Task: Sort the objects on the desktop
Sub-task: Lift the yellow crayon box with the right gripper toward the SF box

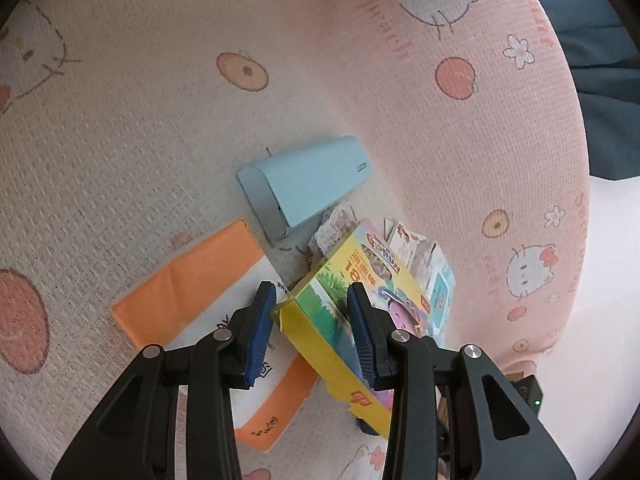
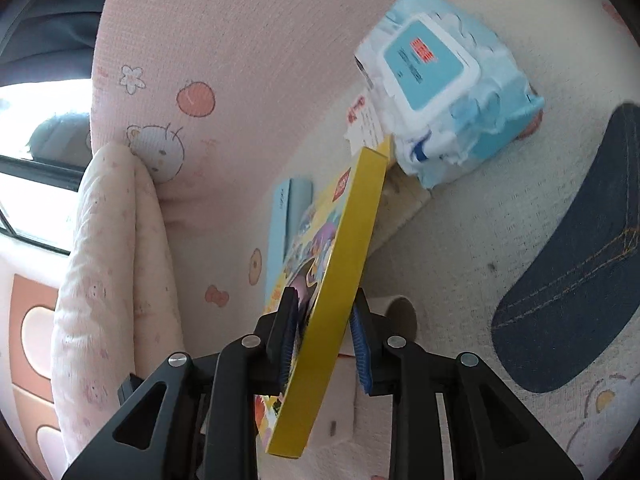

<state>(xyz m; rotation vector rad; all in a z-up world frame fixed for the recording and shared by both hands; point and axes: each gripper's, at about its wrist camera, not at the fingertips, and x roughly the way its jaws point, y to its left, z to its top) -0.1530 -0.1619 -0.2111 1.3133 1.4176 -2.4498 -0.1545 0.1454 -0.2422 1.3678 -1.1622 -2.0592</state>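
A flat yellow puzzle box (image 2: 352, 236) with a cartoon picture is tilted on edge, and my right gripper (image 2: 325, 300) is shut on its thin side near the lower end. In the left wrist view the same box (image 1: 320, 316) shows between the fingers of my left gripper (image 1: 312, 292). Those jaws stand apart and I see no pad pressing on the box. A light blue case (image 1: 308, 180) lies beyond it on the printed sheet. A blue and white pack of wet wipes (image 2: 448, 84) rests past the box's far end.
An orange and white paper envelope (image 1: 188, 280) lies under the left fingers. Small printed cards (image 1: 336, 224) sit between case and box. A denim piece (image 2: 568, 280) is at right, a cardboard tube (image 2: 400, 312) behind the right finger, and a folded pink blanket (image 2: 116, 260) at left.
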